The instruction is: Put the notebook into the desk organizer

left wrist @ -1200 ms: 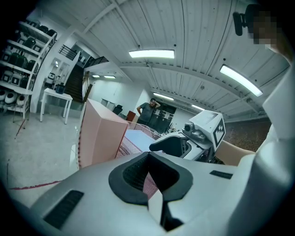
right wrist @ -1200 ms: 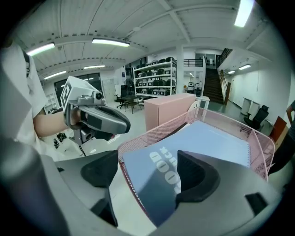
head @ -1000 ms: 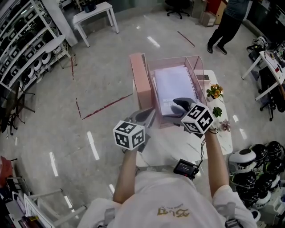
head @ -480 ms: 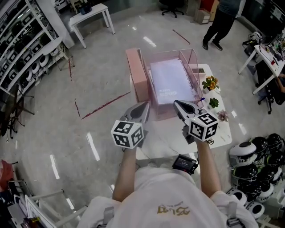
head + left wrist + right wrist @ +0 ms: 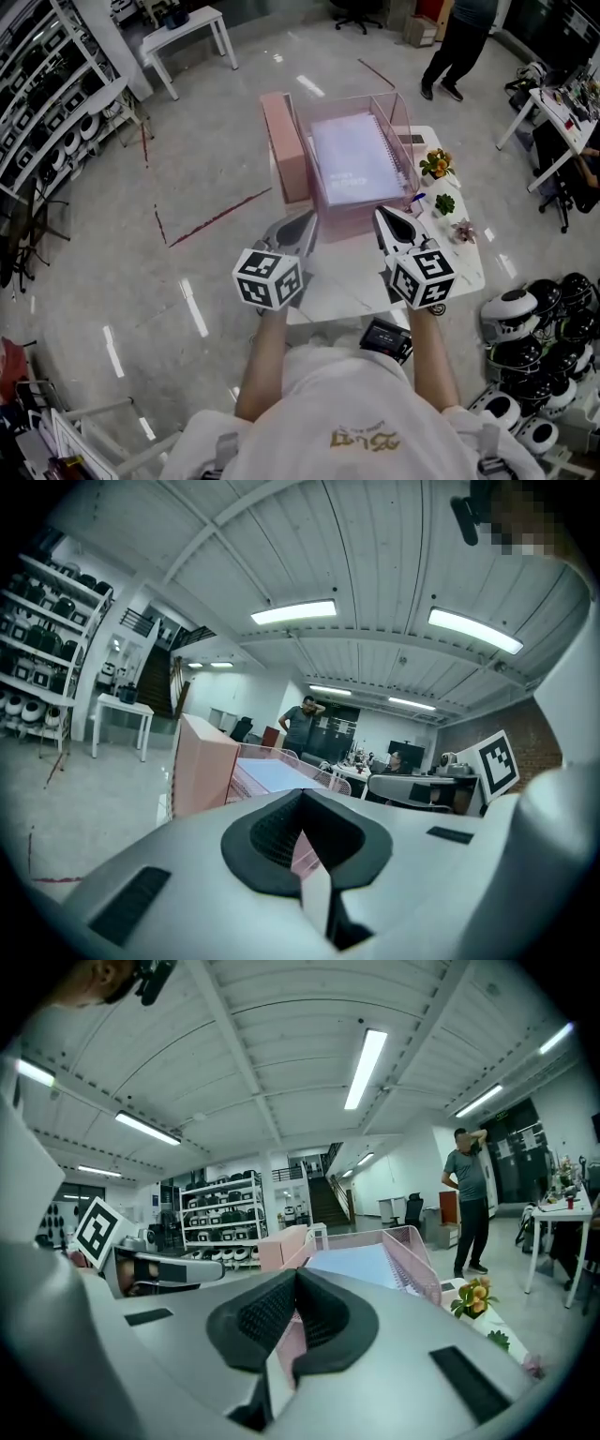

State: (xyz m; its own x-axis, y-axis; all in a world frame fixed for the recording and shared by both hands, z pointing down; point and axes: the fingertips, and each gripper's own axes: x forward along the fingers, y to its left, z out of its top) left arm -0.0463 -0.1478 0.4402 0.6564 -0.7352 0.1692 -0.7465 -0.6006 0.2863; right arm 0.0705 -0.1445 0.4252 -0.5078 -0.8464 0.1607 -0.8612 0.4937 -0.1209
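surface: white table (image 5: 349, 279) | on it: pink desk organizer (image 5: 284, 150); three small plants (image 5: 444, 203), perhaps artificial

We see the pale spiral notebook (image 5: 352, 157) lying face up (its spiral along the right edge) inside the pink mesh organizer (image 5: 339, 223).

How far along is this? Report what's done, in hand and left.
Done: the notebook lies flat inside the organizer. In hand: nothing. The left claw is shut and empty, and the right claw has just closed on nothing; both sit short of the organizer. Left: apparently nothing beyond drawing the claws away.
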